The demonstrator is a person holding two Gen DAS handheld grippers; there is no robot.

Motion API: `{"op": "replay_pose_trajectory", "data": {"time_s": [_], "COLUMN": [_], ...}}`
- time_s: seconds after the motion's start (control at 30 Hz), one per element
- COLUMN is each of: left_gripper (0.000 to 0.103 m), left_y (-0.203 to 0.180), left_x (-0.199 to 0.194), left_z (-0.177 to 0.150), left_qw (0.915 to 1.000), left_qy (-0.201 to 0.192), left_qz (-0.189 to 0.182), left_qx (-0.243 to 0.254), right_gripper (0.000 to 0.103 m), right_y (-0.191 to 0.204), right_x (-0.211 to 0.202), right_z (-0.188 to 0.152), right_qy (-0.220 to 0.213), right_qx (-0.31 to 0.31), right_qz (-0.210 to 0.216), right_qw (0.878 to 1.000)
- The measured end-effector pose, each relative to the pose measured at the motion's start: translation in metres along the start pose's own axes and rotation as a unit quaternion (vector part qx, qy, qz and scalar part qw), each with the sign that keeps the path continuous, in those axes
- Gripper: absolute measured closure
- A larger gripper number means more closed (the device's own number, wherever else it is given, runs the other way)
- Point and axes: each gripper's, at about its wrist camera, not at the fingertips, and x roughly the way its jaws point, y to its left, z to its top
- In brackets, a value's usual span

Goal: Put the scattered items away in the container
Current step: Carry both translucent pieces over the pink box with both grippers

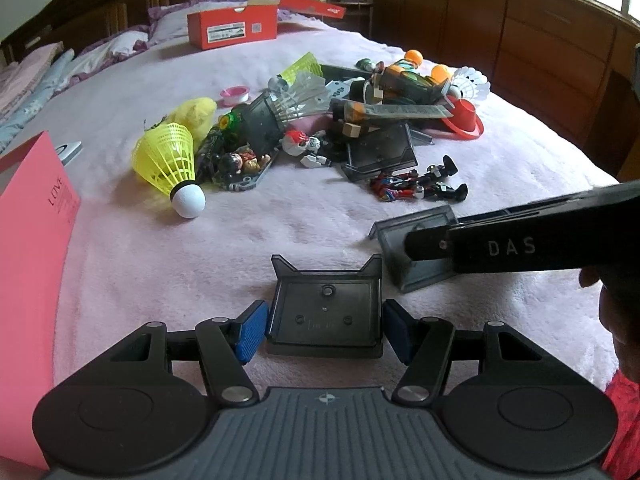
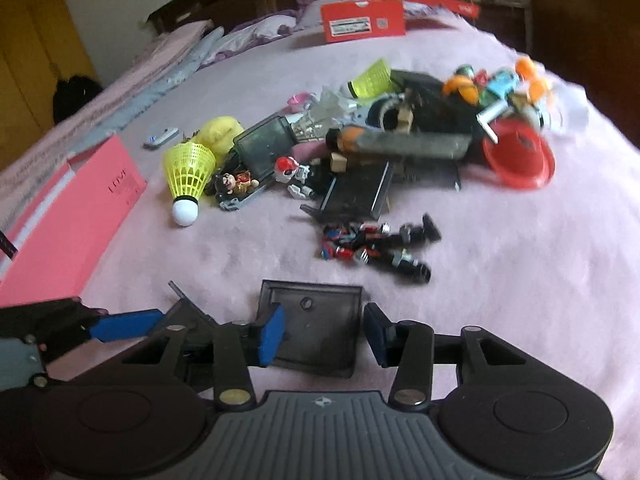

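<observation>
A pile of scattered items lies on the pink bedspread: a yellow shuttlecock point(image 1: 170, 164) point(image 2: 188, 174), small toy figures point(image 1: 420, 184) point(image 2: 376, 246), dark clear plastic trays, a red dish point(image 1: 464, 120) point(image 2: 520, 158) and orange balls. My left gripper point(image 1: 326, 330) is open with its blue pads on either side of a dark clear tray point(image 1: 326, 314), close to its sides. My right gripper point(image 2: 324, 336) is open around a second dark tray point(image 2: 316, 328); in the left wrist view its finger point(image 1: 520, 240) lies over that tray point(image 1: 412, 248). A pink box point(image 1: 28, 280) point(image 2: 72, 220) stands at the left.
A red shoebox point(image 1: 232, 26) point(image 2: 362, 20) sits at the far end of the bed with its lid behind. Pillows and folded bedding lie at the back left. A wooden dresser point(image 1: 540, 40) stands along the right side. A small silver device point(image 2: 160, 136) lies near the pink box.
</observation>
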Motion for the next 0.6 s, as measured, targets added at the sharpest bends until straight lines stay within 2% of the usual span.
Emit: {"op": "replay_pose_trajectory", "data": {"time_s": [0.03,0.07,0.13,0.23,0.43,0.6], "left_gripper": [0.041,0.041,0.041,0.042,0.042,0.042], "left_y": [0.000,0.001,0.001,0.001,0.002,0.006], "left_x": [-0.001,-0.003,-0.006,-0.011,-0.023,-0.037], "left_z": [0.000,0.000,0.001,0.000,-0.003,-0.007], "left_qw": [1.0000,1.0000,0.9999,0.9998,0.9995,0.9988], "left_qy": [-0.001,-0.003,-0.006,-0.008,-0.011,-0.016], "left_qz": [0.000,0.001,0.005,0.009,0.013,0.017], "left_qx": [-0.002,-0.004,-0.007,-0.013,-0.025,-0.044], "right_gripper": [0.070,0.071,0.083,0.089,0.095,0.095], "right_y": [-0.001,-0.002,-0.005,-0.008,-0.002,0.003], "right_x": [-0.001,-0.003,-0.007,-0.013,-0.027,-0.046], "right_z": [-0.001,-0.002,-0.002,-0.002,-0.003,-0.007], "right_qy": [-0.003,-0.007,-0.015,-0.027,-0.045,-0.062], "right_qx": [0.006,0.012,0.028,0.050,0.052,0.055], "right_qz": [0.000,0.001,0.007,0.017,0.023,0.030], "right_qw": [1.000,1.000,0.999,0.998,0.997,0.996]}}
